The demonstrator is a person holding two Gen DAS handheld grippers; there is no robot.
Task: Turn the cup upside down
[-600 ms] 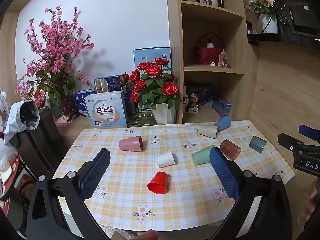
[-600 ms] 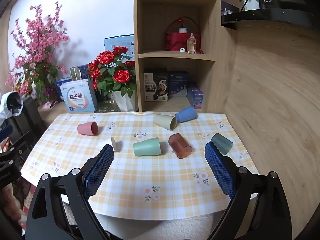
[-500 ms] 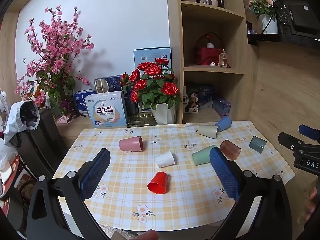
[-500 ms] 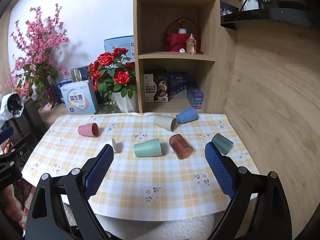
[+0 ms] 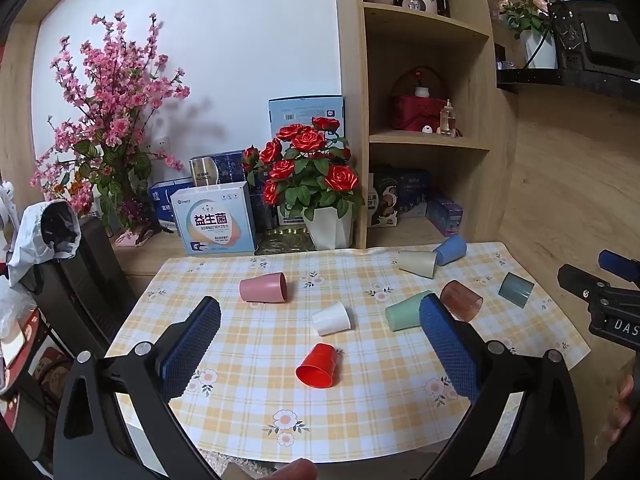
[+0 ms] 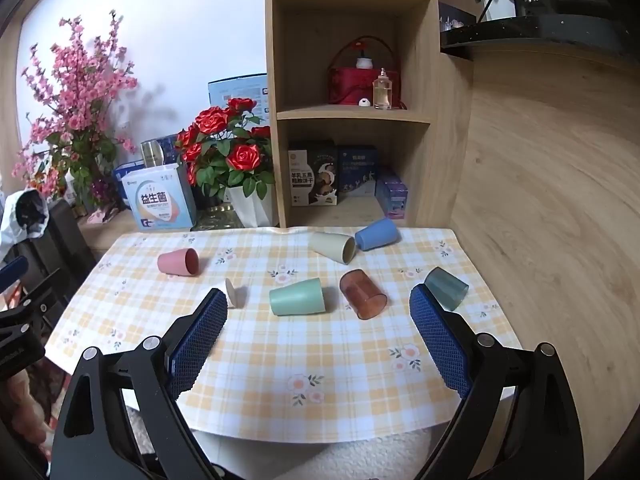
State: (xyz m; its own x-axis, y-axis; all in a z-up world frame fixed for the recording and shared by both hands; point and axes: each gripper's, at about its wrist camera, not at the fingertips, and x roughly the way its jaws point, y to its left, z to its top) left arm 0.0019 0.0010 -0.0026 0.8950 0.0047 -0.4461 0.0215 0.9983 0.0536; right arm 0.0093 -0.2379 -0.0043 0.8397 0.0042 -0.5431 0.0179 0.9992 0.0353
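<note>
Near the table's point(image 5: 532, 280) front edge the red cup point(image 5: 319, 365) lies on its side, both grippers point(image 5: 320, 332) point(image 6: 318, 326) agape and empty, and I judge a clumsy pinch could roll it off.

A checked tablecloth point(image 6: 280, 360) covers the table, with eight cups point(image 6: 297, 297) scattered on their sides.

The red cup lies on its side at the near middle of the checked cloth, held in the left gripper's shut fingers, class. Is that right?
Not quite. The red cup does lie on its side at the near middle of the checked cloth, but the left gripper is open and apart from it, holding nothing. The left wrist view shows this.
</note>
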